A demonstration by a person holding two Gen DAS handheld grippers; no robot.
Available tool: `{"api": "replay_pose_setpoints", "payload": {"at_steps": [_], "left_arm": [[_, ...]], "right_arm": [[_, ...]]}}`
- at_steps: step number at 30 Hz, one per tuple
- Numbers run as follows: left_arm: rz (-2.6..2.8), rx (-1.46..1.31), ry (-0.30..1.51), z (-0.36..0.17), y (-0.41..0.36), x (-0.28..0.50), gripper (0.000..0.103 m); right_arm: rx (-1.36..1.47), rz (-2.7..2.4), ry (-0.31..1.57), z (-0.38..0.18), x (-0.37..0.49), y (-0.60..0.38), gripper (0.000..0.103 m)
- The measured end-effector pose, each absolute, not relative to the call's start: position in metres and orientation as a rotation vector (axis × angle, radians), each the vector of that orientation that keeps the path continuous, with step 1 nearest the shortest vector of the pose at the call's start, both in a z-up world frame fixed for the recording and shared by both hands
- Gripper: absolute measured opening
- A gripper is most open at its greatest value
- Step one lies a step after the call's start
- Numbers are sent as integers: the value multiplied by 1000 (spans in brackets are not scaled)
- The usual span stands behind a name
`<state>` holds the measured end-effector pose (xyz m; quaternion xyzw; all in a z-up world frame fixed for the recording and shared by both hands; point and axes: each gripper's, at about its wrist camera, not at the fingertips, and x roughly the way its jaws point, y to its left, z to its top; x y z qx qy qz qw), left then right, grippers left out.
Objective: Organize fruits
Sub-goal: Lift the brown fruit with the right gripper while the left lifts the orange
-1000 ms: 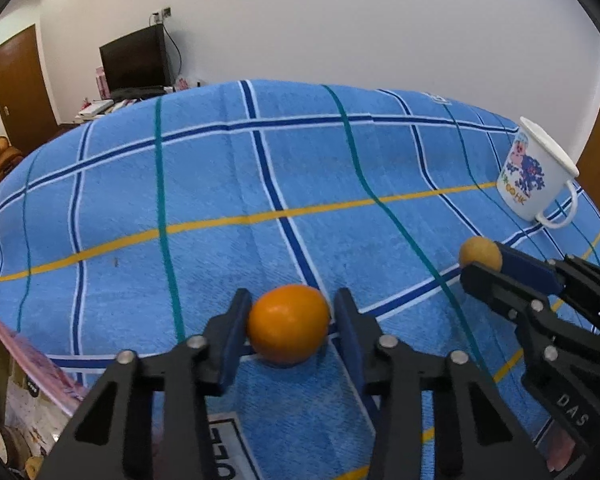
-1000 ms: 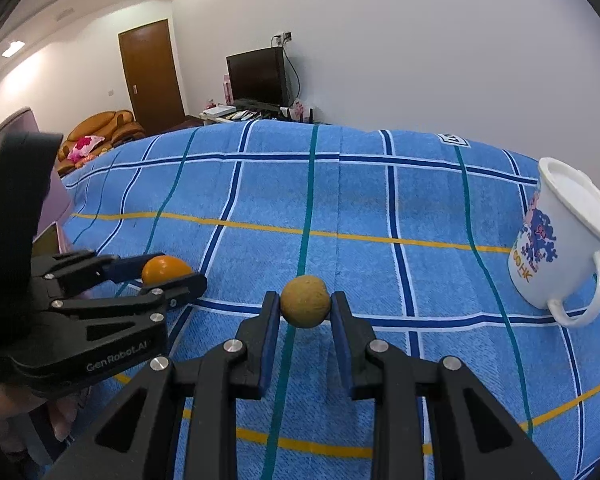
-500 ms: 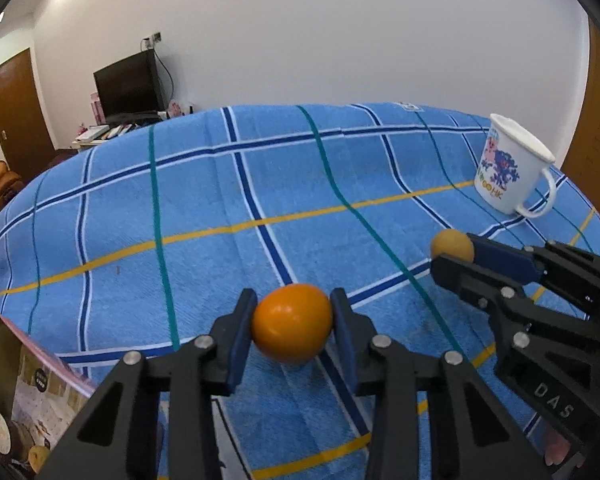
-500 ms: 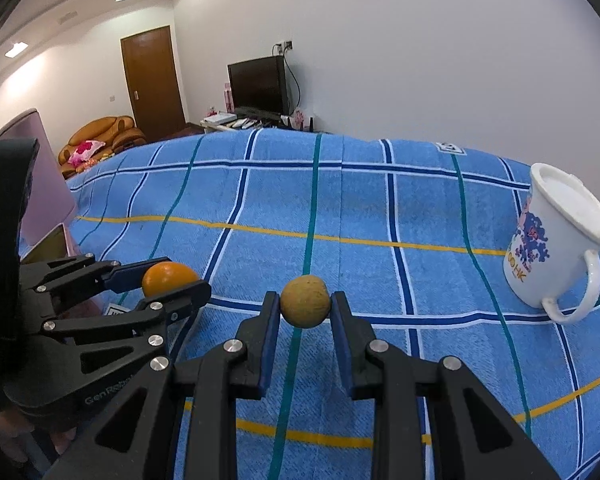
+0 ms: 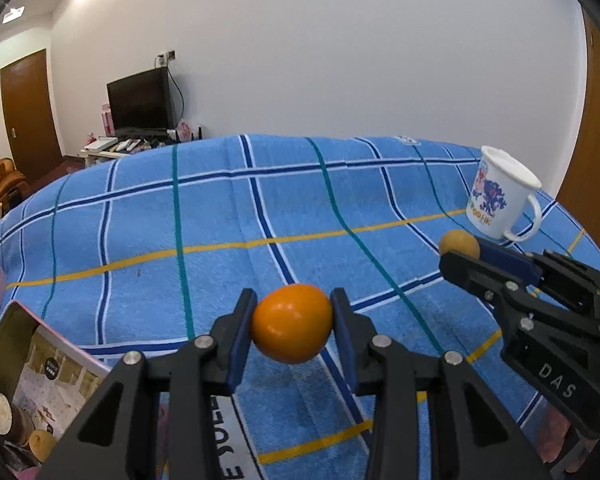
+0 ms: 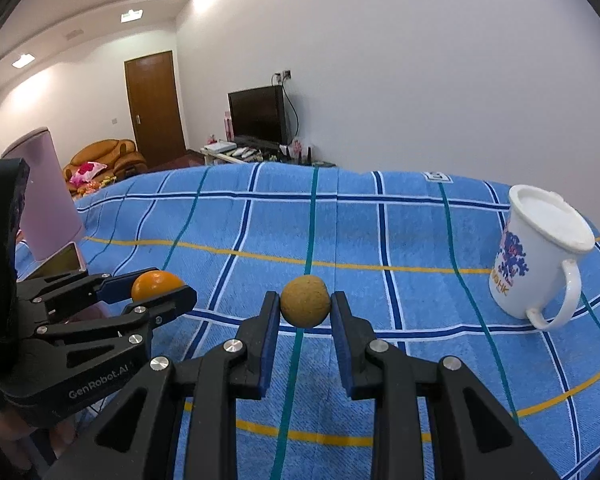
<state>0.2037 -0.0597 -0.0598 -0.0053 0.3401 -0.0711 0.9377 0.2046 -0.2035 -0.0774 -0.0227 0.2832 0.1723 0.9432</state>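
My left gripper (image 5: 292, 330) pinches the orange (image 5: 292, 323) across its middle, smooth and slippery; my right gripper (image 6: 305, 312) pinches the small, firm brown fruit (image 6: 305, 306), left of the mug (image 6: 540, 264).

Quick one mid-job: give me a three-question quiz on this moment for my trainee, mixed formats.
1. True or false: the left gripper is shut on the orange fruit.
2. What does the right gripper hold? A) the white mug B) a tan round fruit C) nothing
3. Fill in: the white mug stands on the blue checked ____.

Key: 1 true; 2 B, the tan round fruit; 3 cloth.
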Motion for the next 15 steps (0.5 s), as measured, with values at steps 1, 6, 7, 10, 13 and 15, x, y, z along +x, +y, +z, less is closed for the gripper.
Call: {"api": "replay_pose_setpoints", "payload": {"at_steps": [1,6,7,10,13,15], "left_arm": [[-140,-9,688,-60,-60,202,39],[-125,5,658,-56,-60,194,39],[-122,8,652,-56,-61,193,39],[-116,9,633,-54,-60,188,39],[-112,-2,620,-53,-58,186,39],[-108,-8,617,-52,-56,184,39]], "right_arm": [[-47,353,572,-77,203,-203,27],[-54,357,546,-75,199,-202,27],[-53,357,540,-74,198,-203,27],[-51,362,523,-73,194,-203,27],[-52,368,495,-71,189,-203,27],[-56,367,482,-70,186,-203,27]]}}
